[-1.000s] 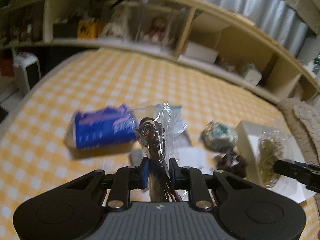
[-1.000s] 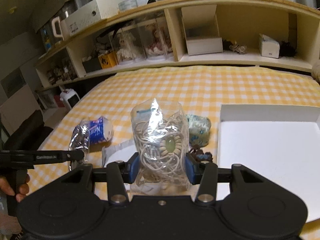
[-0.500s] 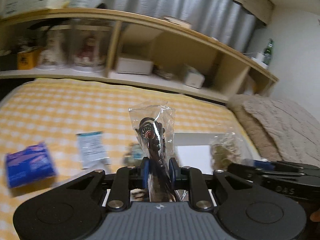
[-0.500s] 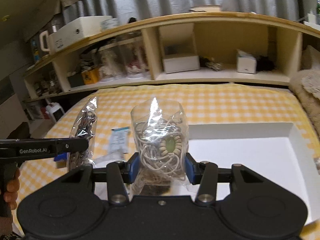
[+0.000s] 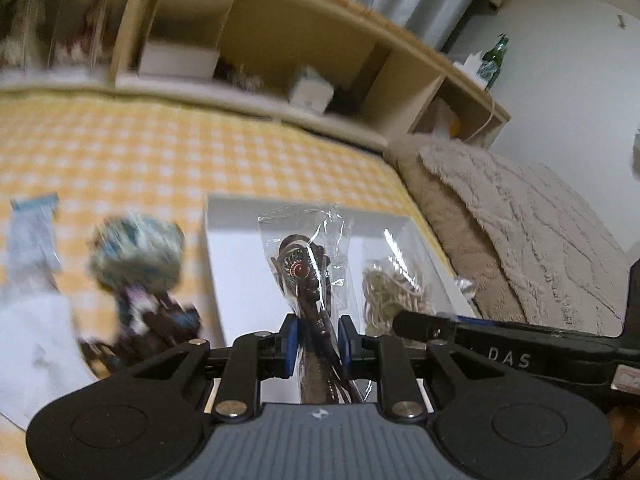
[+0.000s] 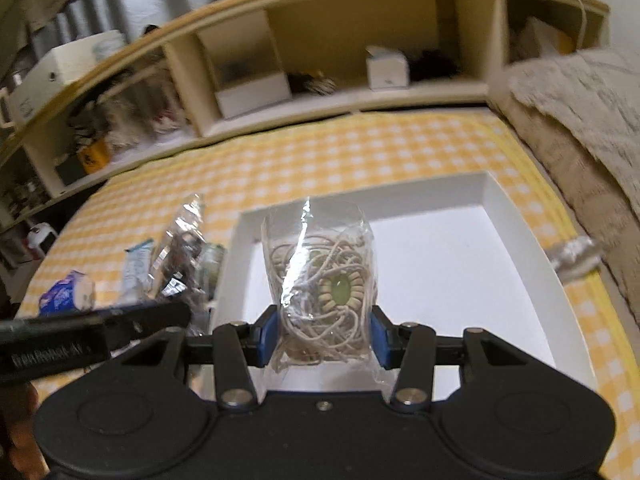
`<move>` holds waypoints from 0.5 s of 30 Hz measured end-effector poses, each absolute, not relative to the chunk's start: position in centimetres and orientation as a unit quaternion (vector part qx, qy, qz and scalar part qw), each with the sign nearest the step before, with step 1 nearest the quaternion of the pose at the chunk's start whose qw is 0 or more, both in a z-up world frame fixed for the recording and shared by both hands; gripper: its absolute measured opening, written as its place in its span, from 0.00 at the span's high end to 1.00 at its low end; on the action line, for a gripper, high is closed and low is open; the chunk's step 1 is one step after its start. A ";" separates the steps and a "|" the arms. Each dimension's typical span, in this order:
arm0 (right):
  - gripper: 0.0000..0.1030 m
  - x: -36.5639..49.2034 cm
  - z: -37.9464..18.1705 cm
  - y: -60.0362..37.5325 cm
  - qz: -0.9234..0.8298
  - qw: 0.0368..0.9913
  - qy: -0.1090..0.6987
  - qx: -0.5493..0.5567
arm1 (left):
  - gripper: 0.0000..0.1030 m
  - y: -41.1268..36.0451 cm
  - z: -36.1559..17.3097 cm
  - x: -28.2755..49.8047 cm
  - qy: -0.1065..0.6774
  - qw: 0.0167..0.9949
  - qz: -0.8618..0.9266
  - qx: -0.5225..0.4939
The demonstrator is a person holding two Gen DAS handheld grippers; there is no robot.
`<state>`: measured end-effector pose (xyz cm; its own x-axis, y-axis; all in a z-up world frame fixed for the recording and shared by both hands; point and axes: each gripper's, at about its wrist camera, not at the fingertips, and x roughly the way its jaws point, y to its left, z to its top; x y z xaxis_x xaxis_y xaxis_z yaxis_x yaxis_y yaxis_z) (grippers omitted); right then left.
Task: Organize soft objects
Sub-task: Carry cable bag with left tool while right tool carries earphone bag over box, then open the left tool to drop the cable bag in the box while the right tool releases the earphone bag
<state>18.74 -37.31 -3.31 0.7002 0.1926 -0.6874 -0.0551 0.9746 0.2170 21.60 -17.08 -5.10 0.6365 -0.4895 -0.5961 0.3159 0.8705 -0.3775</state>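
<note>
My left gripper is shut on a clear bag with a dark cord ornament, held above the near left part of the white tray. My right gripper is shut on a clear bag of cream cord with a green stone, held over the white tray. In the left wrist view the cream cord bag and the right gripper's arm show on the right. In the right wrist view the dark ornament bag and the left gripper's arm show on the left.
On the yellow checked bedspread left of the tray lie a teal patterned bundle, a dark beaded item, a pale sachet and a blue tissue pack. A beige blanket lies right of the tray. Wooden shelves stand behind.
Both grippers have moved right with their bags and now hang over the white tray. The blue pack and sachet have slid to the left of view.
</note>
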 end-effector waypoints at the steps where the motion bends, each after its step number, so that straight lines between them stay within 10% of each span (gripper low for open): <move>1: 0.54 18.9 -3.5 -37.4 0.064 0.916 0.385 0.089 | 0.79 -17.7 -5.9 21.8 0.371 0.892 -0.225 -0.126; 15: 0.54 20.1 -6.0 -36.5 0.070 0.892 0.442 0.061 | 0.80 -18.9 -11.2 23.2 0.414 0.889 -0.190 -0.057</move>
<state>20.09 -36.51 -6.04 0.6003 0.1785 -0.7796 -0.0711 0.9828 0.1702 23.21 -18.94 -11.22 0.5860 -0.3846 -0.7132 0.2897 0.9214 -0.2589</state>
